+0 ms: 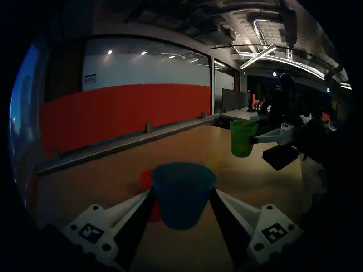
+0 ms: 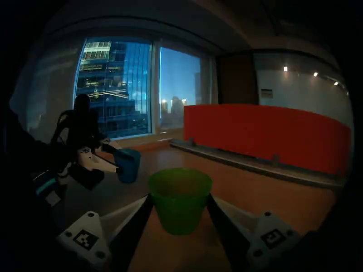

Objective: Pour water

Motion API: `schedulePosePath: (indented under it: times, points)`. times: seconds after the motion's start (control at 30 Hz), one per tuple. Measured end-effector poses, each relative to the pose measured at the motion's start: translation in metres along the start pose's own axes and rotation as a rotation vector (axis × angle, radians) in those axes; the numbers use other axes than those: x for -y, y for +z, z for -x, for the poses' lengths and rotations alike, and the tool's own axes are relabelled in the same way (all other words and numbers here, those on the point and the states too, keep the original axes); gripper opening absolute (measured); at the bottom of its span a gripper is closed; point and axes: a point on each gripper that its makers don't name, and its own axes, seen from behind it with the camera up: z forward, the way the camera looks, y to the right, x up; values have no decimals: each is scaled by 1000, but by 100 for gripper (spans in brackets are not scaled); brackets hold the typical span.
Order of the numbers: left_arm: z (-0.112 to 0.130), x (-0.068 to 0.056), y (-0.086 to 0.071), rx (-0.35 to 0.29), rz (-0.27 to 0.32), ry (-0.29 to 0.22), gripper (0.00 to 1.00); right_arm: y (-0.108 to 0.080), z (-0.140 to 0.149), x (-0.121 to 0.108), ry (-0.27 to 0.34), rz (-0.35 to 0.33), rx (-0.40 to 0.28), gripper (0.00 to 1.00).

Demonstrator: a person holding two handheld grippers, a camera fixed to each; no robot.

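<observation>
A blue cup [image 1: 183, 194] stands upright between the fingers of my left gripper [image 1: 183, 199], which is shut on it above the wooden table [image 1: 113, 177]. My right gripper [image 2: 180, 204] is shut on a green cup [image 2: 180, 198], also upright. In the left gripper view the green cup [image 1: 242, 138] hangs at the right, held by the other gripper [image 1: 277, 136]. In the right gripper view the blue cup [image 2: 127, 165] shows at the left, held by the other gripper [image 2: 97, 158]. I cannot see water in either cup.
A red disc [image 1: 146, 179] and a yellow disc [image 1: 212, 162] lie on the table behind the blue cup. A red partition [image 1: 122, 113] runs along the table's far edge. Large windows [image 2: 118, 86] show a city at dusk. The room is dim.
</observation>
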Motion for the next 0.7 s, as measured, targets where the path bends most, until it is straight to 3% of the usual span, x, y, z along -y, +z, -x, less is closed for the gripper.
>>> schedulePosePath:
  times: [0.7]
  points:
    - [70, -8, 12, 228, 38, 64, 84, 3, 52, -15, -39, -5, 204, 87]
